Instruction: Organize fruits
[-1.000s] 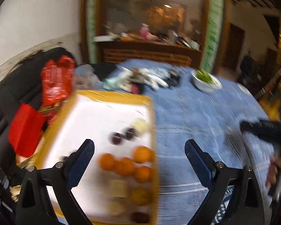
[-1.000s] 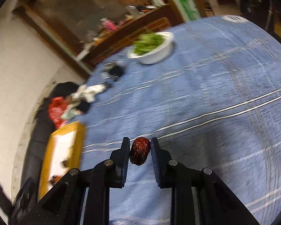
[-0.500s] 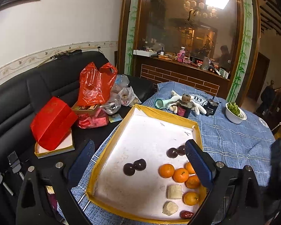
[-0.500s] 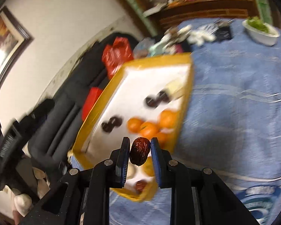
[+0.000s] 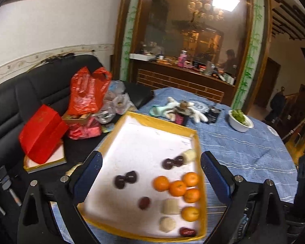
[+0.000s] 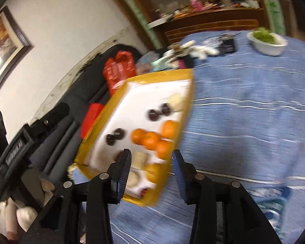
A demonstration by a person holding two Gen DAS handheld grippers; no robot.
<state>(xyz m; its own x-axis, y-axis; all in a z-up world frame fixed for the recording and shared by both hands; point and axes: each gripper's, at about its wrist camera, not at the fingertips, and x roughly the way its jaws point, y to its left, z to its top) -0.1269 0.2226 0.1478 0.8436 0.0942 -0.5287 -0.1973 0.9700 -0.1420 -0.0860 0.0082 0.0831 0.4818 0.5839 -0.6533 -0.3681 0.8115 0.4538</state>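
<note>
Looking down both grippers, we've got the yellow-rimmed tray (image 5: 201, 158) sitting on the blue tablecloth (image 5: 244, 152) at the table's sofa-side edge, its long axis running from the near rim toward the far one. Our right gripper (image 6: 151, 163) is opening over the tray's near end, nothing between its fingers. The dark red date (image 5: 144, 202) lies loose on the white tray floor, near the middle of the near half; it's too blurry to call which way its long axis points. A second date (image 5: 186, 231) lies in the near right corner, long axis roughly along the near rim. Oranges (image 5: 178, 188) cluster against the right rim, with pale chunks (image 5: 169, 206) just beside them. Our left gripper (image 5: 151, 172) hangs wide open above the tray, holding nothing. A white bowl (image 5: 241, 125) of greens sits toward the table's far edge.
</note>
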